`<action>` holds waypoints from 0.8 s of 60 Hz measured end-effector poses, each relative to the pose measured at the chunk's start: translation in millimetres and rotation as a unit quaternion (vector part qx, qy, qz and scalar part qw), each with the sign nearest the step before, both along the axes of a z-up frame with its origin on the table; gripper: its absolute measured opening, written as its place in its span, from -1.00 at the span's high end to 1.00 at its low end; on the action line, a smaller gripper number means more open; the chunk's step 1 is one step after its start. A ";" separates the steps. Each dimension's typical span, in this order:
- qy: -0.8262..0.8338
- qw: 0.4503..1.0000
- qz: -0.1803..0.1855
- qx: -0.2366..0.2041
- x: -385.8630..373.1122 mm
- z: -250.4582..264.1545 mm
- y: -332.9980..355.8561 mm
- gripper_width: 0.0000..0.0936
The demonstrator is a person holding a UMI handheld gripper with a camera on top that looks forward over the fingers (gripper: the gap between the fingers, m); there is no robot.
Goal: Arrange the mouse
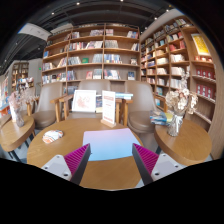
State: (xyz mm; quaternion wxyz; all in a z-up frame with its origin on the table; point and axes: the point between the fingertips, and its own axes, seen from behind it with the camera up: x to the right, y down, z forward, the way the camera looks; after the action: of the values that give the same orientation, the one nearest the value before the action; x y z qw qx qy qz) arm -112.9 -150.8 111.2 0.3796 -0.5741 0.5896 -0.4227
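A pale blue mouse mat (112,143) lies on the round wooden table (60,150), just ahead of my fingers. A small pale oval thing (52,136), which looks like the mouse, lies on the table to the left of the mat, beyond my left finger. My gripper (112,166) is open and empty above the table's near part. Its magenta pads (78,160) stand wide apart, with only bare wood and the mat's near edge between them.
Upright sign cards (85,100) and a tall white card (109,106) stand at the table's far side. A vase of dried flowers (178,112) stands on a neighbouring table to the right. Chairs (46,117) and bookshelves (95,55) lie beyond.
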 end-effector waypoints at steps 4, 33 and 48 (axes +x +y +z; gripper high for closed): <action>0.009 1.000 0.011 0.009 -7.0 2.1 5.4 -0.85; 0.049 0.997 0.063 0.016 -8.2 -32.2 152.5 -0.82; 0.065 0.992 0.105 0.001 -0.5 -56.3 252.5 -0.83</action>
State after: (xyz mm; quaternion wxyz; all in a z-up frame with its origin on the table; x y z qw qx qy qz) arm -113.4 101.7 54.9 0.3830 -0.6591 0.5496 -0.3417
